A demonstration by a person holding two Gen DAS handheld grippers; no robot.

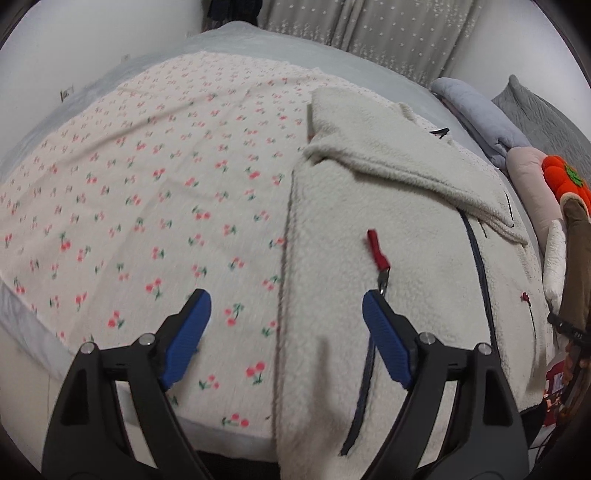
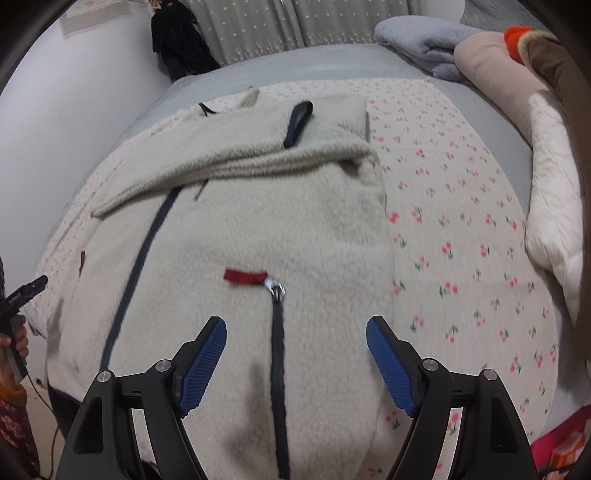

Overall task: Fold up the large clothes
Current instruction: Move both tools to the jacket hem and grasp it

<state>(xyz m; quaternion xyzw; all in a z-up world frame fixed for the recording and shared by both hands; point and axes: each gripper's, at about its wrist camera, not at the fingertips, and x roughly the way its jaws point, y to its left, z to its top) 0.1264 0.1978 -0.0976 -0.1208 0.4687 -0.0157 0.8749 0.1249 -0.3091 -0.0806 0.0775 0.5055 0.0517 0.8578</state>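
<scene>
A cream fleece jacket (image 1: 406,236) with dark zips and a red zip pull (image 1: 376,249) lies flat on the cherry-print sheet (image 1: 147,177), one sleeve folded across its upper part. My left gripper (image 1: 286,304) is open and empty above the jacket's left edge. In the right wrist view the jacket (image 2: 258,221) fills the middle, with the red pull (image 2: 244,277) just ahead. My right gripper (image 2: 295,328) is open and empty above the jacket's lower part, astride the dark zip (image 2: 277,369).
Folded grey and pink bedding (image 2: 443,48) and a white quilt (image 2: 554,206) lie along the bed's right side. An orange plush (image 1: 565,177) sits there too. Curtains (image 2: 258,29) hang behind. The other hand-held gripper (image 2: 22,295) shows at the left edge.
</scene>
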